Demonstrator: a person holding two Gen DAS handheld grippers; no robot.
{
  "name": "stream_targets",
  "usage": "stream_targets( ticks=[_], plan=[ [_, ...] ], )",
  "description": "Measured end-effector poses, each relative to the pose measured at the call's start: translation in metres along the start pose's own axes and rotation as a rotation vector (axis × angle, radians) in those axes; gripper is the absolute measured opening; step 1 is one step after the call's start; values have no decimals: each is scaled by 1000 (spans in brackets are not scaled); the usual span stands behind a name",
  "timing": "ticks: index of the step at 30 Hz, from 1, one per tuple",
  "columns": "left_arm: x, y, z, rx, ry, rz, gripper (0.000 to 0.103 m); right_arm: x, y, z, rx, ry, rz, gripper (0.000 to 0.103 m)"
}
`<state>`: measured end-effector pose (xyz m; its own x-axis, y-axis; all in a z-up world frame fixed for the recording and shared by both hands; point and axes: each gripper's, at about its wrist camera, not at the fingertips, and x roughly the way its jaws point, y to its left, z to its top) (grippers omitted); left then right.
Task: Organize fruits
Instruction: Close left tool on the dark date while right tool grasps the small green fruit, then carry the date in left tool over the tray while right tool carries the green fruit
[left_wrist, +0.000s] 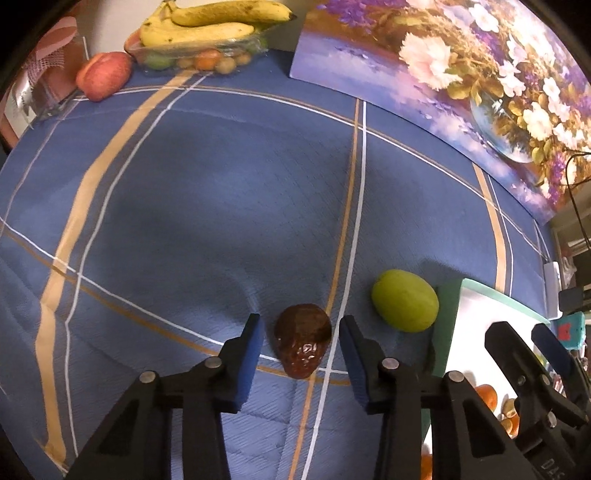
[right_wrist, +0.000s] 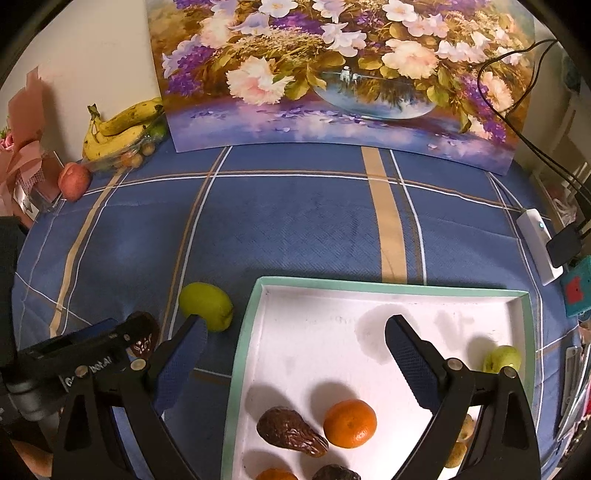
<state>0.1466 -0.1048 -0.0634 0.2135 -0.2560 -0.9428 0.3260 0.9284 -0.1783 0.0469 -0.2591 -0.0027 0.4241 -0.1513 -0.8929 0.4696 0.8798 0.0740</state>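
Left wrist view: my left tongs (left_wrist: 301, 347) point down at a dark brown date (left_wrist: 303, 339) lying on the blue plaid cloth (left_wrist: 184, 206) that covers the desk. The date sits between the two blue pads (left_wrist: 251, 354), with a sliver of cloth visible on each side of it, so the pads are narrowed around it but not pressing on it. Just to the right of the date lies a green fruit (left_wrist: 405, 300) (a plum or small apple, I cannot tell which), close to the mint-green edge of the white tray (left_wrist: 448, 321). At the far left corner of the cloth stand a red apple (left_wrist: 103, 75) and a clear container of small fruits (left_wrist: 199, 55) with bananas (left_wrist: 207, 26) on top. A flower painting (left_wrist: 461, 85) leans at the back.

From the right wrist view, my right tongs (right_wrist: 295, 354) hang over the tray (right_wrist: 369, 332) with the pads wide apart and nothing between them. Inside the tray lie a second date (right_wrist: 291, 432), a mandarin (right_wrist: 350, 422) touching or nearly touching it, and a small green fruit (right_wrist: 502, 358) near the right wall; more fruit is cut off at the bottom edge. A white box (right_wrist: 539, 247) with a cable lies on the cloth at the right.
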Motion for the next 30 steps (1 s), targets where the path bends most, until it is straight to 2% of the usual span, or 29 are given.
stream_targets(
  ticks=[2, 3, 6, 10, 17, 18, 20, 21, 24, 26, 30],
  plan=[
    [4, -1, 0, 2, 10, -6, 36, 2, 1, 0, 4, -6, 10, 97],
    [5, -1, 0, 3, 12, -6, 35, 3, 1, 1, 7, -9, 15, 97],
    [3, 3, 2, -14, 2, -15, 35, 4, 2, 2, 19, -27, 29, 97],
    [-11, 20, 5, -73, -48, 11, 35, 3, 6, 4, 22, -57, 52, 97],
    [-38, 51, 13, -178, -135, 27, 35, 4, 28, 5, -13, -96, 142, 96],
    [-42, 55, 13, -185, -146, 26, 35, 5, 35, 5, -30, -99, 152, 95],
    [-47, 58, 15, -193, -160, 26, 35, 7, 44, 4, -60, -101, 169, 76],
    [-49, 60, 17, -196, -165, 24, 35, 8, 48, 4, -70, -97, 177, 72],
    [-51, 64, 17, -203, -169, 11, 35, 17, 59, 2, -99, -79, 194, 68],
    [-50, 64, 17, -206, -165, 6, 35, 23, 64, 1, -114, -64, 189, 59],
    [-49, 67, 16, -211, -156, -1, 35, 37, 70, 0, -129, -37, 166, 59]
  ],
)
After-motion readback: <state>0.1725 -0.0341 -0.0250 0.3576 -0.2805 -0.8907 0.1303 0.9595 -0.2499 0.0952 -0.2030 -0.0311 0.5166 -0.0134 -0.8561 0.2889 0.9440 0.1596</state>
